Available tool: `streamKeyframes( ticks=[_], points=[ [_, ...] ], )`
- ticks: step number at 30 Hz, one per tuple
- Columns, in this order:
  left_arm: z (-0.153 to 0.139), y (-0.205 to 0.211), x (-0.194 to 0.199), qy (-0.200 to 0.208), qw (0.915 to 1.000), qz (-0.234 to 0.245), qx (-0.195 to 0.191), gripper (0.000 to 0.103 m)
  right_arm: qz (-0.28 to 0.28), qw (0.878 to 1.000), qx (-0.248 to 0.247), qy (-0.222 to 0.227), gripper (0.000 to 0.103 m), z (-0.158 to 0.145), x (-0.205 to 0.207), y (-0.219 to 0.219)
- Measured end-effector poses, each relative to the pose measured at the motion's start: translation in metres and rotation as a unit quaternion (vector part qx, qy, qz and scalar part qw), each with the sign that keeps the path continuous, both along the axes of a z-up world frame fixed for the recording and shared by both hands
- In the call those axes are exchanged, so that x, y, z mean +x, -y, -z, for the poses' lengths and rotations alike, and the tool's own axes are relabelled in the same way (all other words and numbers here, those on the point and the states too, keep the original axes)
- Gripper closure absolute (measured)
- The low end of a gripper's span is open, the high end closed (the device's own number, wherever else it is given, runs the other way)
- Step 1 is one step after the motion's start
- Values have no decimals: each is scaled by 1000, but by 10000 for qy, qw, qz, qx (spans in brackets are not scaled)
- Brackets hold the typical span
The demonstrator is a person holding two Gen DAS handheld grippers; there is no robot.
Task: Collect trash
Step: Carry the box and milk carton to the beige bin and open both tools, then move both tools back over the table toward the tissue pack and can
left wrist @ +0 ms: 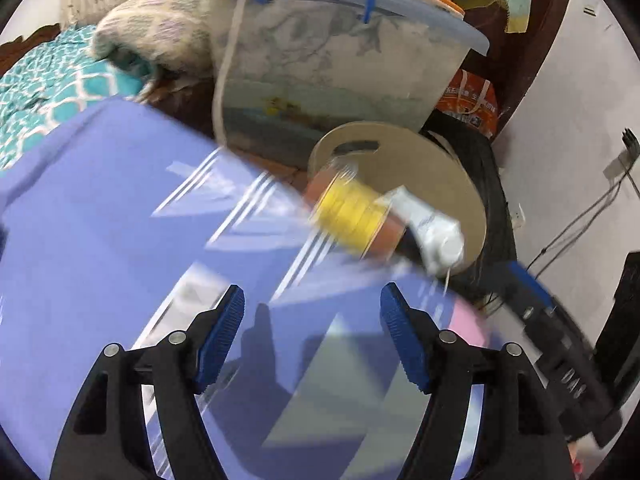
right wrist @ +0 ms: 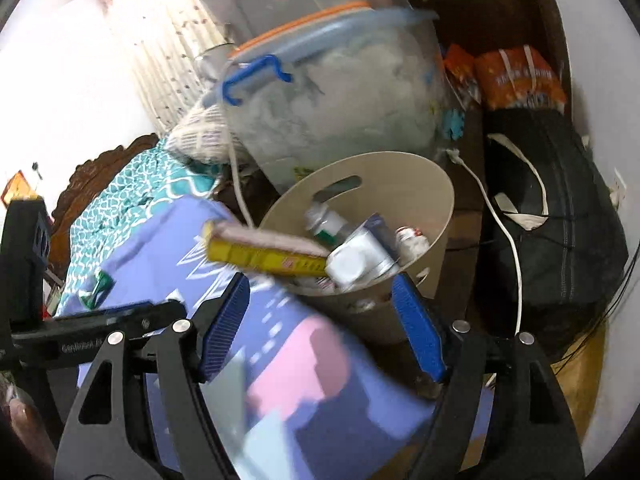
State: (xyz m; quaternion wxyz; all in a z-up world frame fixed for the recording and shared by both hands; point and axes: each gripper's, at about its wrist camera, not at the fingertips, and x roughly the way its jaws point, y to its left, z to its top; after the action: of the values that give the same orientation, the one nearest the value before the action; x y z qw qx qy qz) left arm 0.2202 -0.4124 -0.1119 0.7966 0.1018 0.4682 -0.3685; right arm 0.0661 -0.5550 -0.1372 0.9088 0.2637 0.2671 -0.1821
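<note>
A beige round bin stands beside the bed, with a green-labelled bottle and other trash inside. A blurred yellow box and a white tube lie at its near rim, free of both grippers; whether they rest on it I cannot tell. My right gripper is open just short of the bin with nothing between its pads. My left gripper is open and empty over the purple sheet. Ahead of it are the bin, the yellow box and the tube.
A clear storage box with a blue handle sits behind the bin. A black bag, orange bags and a white cable crowd the right. A teal patterned blanket covers the bed at the left.
</note>
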Motion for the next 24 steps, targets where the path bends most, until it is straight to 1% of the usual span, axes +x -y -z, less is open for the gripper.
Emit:
streamKeyframes(
  ticks=[3,5,6,7,8,11,12,13,15,17,18,19,20,21,23,24],
  points=[
    [9,-46,-12,28,9997,-237,101,36,-107,9999,-37,63,28,-1,-9,-24],
    [16,-75,-21,66,9989,-424,198,36,-202,9998,-21,61,28,4,-9,-37],
    [19,-92,-26,100,9986,-490,194,36,-253,9997,-3,54,28,6,-9,-45],
    [18,-106,-31,225,9979,-574,220,35,-321,9995,-1,52,28,6,-7,-52],
    [19,-116,-33,268,9972,-639,268,35,-423,9991,-48,45,28,5,-3,-59],
    [19,-153,-41,281,9960,-830,171,34,-714,9963,-470,-3,28,-15,22,-72],
    [19,-163,-41,246,9955,-908,115,33,-818,9943,-681,-115,28,-20,37,-74],
    [18,-170,-40,208,9950,-974,51,33,-955,9902,-963,-320,28,-23,57,-72],
    [18,-181,-38,149,9941,-1074,-77,33,-1022,9799,-1566,-690,28,-25,92,-71],
    [17,-190,-38,62,9927,-1176,-261,33,-1217,9681,-1822,-1215,33,-15,125,-63],
    [17,-193,-37,32,9921,-1210,-325,33,-1245,9644,-1850,-1421,49,-9,138,-56],
    [17,-195,-37,17,9917,-1237,-348,33,-1186,9622,-1860,-1595,51,-3,145,-44],
    [16,-194,-36,5,9916,-1241,-374,33,-1047,9655,-1769,-1601,51,-3,148,-30],
    [16,-195,-36,-11,9913,-1249,-408,33,-712,9711,-1678,-1543,50,-5,145,-12],
    [16,-196,-37,-28,9909,-1266,-446,33,-202,9825,-1260,-1357,48,-11,135,22],
    [16,-195,-37,-34,9908,-1273,-459,33,1,9860,-1038,-1307,48,-12,128,36]
  ],
)
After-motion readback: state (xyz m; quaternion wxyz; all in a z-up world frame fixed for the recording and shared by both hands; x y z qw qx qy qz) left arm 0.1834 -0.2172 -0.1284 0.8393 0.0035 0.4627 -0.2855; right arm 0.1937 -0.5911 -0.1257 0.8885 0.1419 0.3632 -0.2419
